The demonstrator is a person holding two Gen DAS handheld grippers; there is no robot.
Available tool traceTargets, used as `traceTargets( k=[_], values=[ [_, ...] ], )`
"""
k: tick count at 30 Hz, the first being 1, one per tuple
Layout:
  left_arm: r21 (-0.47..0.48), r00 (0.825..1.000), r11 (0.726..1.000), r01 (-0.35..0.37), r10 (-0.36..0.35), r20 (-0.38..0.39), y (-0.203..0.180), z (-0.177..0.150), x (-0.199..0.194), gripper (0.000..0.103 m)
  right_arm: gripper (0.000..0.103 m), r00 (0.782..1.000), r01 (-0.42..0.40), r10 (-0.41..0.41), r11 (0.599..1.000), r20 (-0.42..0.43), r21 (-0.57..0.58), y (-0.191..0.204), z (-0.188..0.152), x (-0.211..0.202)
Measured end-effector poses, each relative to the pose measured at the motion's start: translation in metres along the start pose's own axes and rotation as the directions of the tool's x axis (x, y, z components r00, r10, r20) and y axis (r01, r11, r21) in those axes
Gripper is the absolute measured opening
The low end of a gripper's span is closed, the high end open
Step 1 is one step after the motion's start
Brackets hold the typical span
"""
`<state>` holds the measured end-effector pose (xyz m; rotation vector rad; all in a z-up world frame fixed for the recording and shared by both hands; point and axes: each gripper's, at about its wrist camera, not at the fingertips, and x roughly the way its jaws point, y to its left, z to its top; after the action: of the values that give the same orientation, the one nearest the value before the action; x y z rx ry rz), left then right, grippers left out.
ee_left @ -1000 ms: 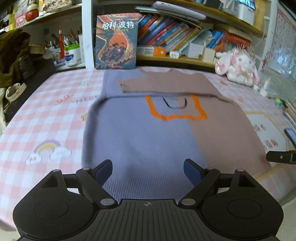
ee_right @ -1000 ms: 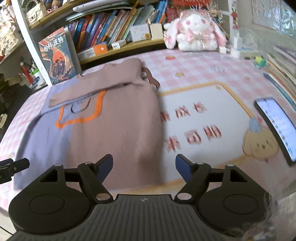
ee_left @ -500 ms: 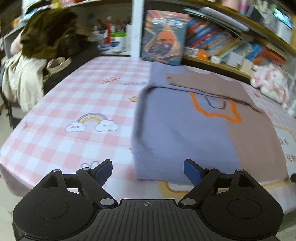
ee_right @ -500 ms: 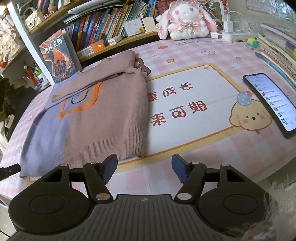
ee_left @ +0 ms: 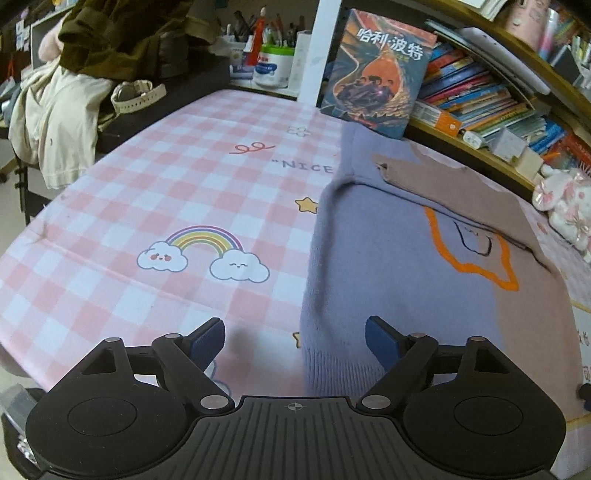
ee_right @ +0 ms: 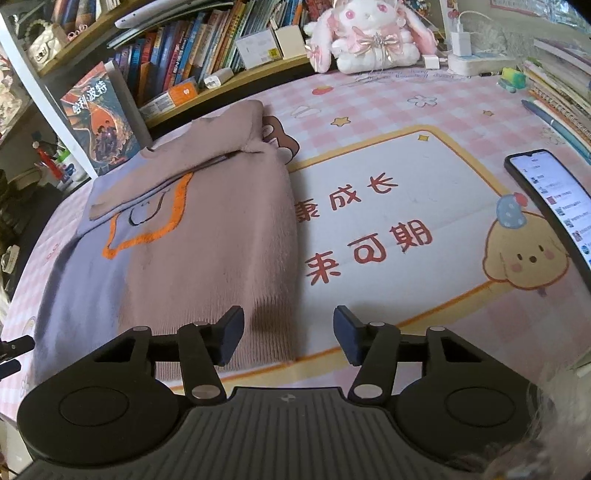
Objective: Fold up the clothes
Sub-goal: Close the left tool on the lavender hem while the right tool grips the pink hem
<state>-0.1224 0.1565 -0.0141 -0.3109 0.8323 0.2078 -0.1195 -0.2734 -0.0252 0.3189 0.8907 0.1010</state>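
A lilac and mauve sweater (ee_right: 207, 236) lay flat on the pink checked table (ee_left: 155, 206), sleeves folded across its chest, its hem along the table's near edge. The left gripper (ee_left: 295, 341) hung over the hem's left corner, fingers wide apart and holding nothing. The right gripper (ee_right: 288, 334) stood over the hem's right corner, its jaws closing, with that corner between them but not yet pinched.

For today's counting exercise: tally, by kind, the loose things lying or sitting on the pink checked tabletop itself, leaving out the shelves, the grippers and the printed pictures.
Sweaters: 1, the lilac and mauve sweater
Phones: 1, the phone with its screen lit
Plush toys: 1, the pink and white bunny
Pens: 1, the blue pen
Total: 4
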Motion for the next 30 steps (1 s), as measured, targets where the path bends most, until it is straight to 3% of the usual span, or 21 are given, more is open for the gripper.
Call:
traceTargets(
  k=[6, 8, 10, 11, 13, 14, 17, 21, 25, 26, 30],
  values=[
    [-0.017, 0.999, 1.0, 0.026, -0.027, -0.024, 0.002, 0.003, 0.01, 0.069, 0.046, 1.0, 0.004, -0.004, 1.0, -0.012, -0.003, 0.005, 0.006, 0.01],
    [-0.01, 0.999, 1.0, 0.027, -0.027, -0.023, 0.002, 0.004, 0.011, 0.061, 0.038, 1.0, 0.004, -0.004, 1.0, -0.016, -0.004, 0.006, 0.008, 0.012],
    [-0.005, 1.0, 1.0, 0.019, -0.019, -0.02, 0.002, 0.006, 0.013, 0.046, 0.03, 1.0, 0.001, -0.001, 1.0, -0.02, -0.008, 0.007, 0.009, 0.014],
    [-0.004, 1.0, 1.0, 0.018, -0.018, -0.02, 0.002, 0.007, 0.013, 0.033, 0.022, 1.0, -0.004, 0.004, 1.0, -0.024, -0.01, 0.008, 0.009, 0.015],
    [-0.011, 0.998, 0.999, 0.045, -0.045, -0.032, 0.003, 0.01, 0.016, 0.007, 0.017, 0.999, -0.015, 0.014, 1.0, -0.031, -0.013, 0.01, 0.01, 0.017],
    [-0.013, 0.998, 0.998, 0.059, -0.06, -0.034, 0.003, 0.01, 0.016, 0.005, 0.013, 0.999, -0.024, 0.023, 1.0, -0.035, -0.011, 0.01, 0.01, 0.017],
    [0.023, 0.996, 0.996, 0.091, -0.092, 0.017, -0.007, 0.012, 0.004, 0.004, 0.011, 0.997, -0.072, 0.073, 0.997, -0.025, 0.02, 0.011, 0.014, 0.014],
    [0.075, 0.989, 0.988, 0.137, -0.14, 0.045, -0.02, 0.017, -0.006, 0.005, 0.01, 0.98, -0.196, 0.194, 0.979, 0.039, 0.049, 0.015, 0.021, 0.0],
    [0.048, 0.99, 0.989, 0.137, -0.138, 0.012, -0.015, 0.017, -0.001, 0.011, 0.011, 0.978, -0.206, 0.204, 0.977, 0.035, 0.046, 0.022, 0.025, 0.0],
    [0.041, 0.99, 0.99, 0.137, -0.138, 0.004, -0.014, 0.017, 0.0, 0.015, 0.011, 0.981, -0.192, 0.191, 0.98, 0.025, 0.048, 0.022, 0.024, 0.002],
    [0.009, 0.987, 0.987, 0.159, -0.158, -0.027, -0.007, 0.015, 0.003, 0.047, 0.016, 0.99, -0.14, 0.142, 0.988, -0.016, 0.062, 0.016, 0.02, 0.009]
  ],
)
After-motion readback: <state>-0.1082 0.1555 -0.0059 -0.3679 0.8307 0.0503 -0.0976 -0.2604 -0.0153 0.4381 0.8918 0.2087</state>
